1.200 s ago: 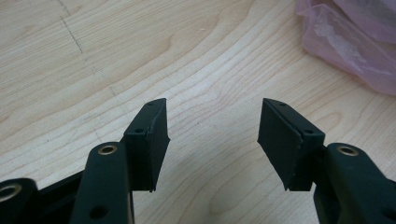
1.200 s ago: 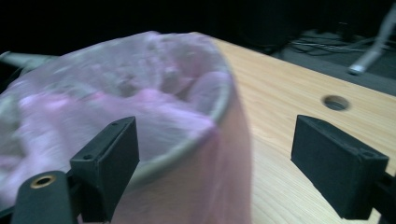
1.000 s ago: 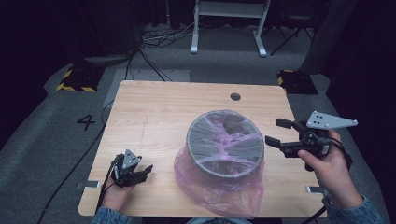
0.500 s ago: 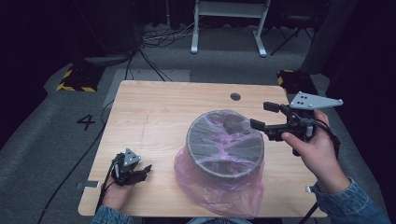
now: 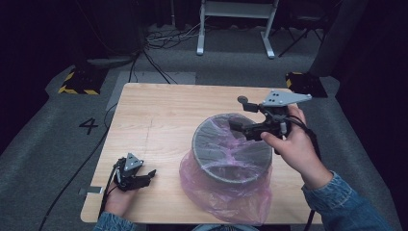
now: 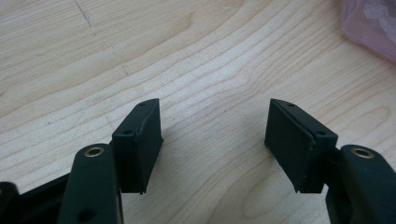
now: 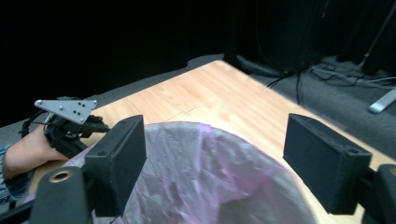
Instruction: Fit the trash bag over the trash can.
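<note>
Bin [image 5: 231, 149] beneath right claw [image 5: 239, 113]

Light wooden table [image 5: 159, 115] with a round hole [image 5: 243, 100] near its far edge. On it stands 1 grey bin [image 5: 231, 149] lined with a pink plastic bag [image 5: 226, 192], right of centre. The left gripper [image 5: 150, 175] rests at the near left corner

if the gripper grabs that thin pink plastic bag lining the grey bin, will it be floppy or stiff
Probably floppy: the thin pink plastic bag hangs crumpled and wrinkled over the round grey bin. It looks very light, so pulling may lift only film. Its sheen hints it could slip between the open right gripper pads.
</note>
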Demonstrator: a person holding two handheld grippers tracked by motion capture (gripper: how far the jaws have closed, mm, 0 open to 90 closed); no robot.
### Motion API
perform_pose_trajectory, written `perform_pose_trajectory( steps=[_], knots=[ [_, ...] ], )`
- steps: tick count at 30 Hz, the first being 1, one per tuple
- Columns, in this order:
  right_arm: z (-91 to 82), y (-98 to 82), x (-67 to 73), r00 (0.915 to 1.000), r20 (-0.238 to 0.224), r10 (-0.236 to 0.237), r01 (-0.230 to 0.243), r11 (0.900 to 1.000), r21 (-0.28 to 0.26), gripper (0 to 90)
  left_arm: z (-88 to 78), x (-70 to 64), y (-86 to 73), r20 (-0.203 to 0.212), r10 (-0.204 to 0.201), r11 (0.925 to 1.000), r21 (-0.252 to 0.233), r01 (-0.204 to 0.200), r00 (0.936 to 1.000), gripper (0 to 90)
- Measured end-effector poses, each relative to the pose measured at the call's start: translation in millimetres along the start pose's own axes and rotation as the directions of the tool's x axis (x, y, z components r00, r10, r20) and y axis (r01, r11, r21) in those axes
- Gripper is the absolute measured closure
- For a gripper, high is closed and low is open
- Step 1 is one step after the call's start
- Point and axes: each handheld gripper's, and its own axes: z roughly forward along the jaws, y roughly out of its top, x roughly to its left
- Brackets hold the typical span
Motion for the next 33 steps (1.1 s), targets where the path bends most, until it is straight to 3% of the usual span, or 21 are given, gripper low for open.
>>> perform_pose_trajectory(
  steps=[10, 20, 29, 33],
  knots=[
    [46.6, -9.3, 16.8, 0.9992, -0.033, -0.023, 0.026, 0.996, 0.085, 21.0, 0.2, 0.5, 0.1, -0.002, -0.003, 1.0000, 0.002, 0.003, 1.0000, 35.4],
    [77.4, -30.1, 22.2, 0.9984, -0.045, -0.034, 0.041, 0.984, 0.176, 22.5, 0.1, 0.0, 0.0, -0.005, -0.007, 1.0000, 0.002, 0.007, 1.0000, 35.3],
    [95.8, -44.2, 21.1, 0.9980, -0.045, -0.045, 0.055, 0.962, 0.267, 30.2, 0.1, 0.0, 0.0, -0.005, -0.008, 1.0000, 0.002, 0.008, 1.0000, 35.3],
    [103.5, -51.0, 19.3, 0.9985, -0.047, -0.027, 0.040, 0.947, 0.318, 28.5, 0.1, 0.0, 0.0, -0.005, -0.008, 1.0000, 0.002, 0.008, 1.0000, 35.3]
  ],
)
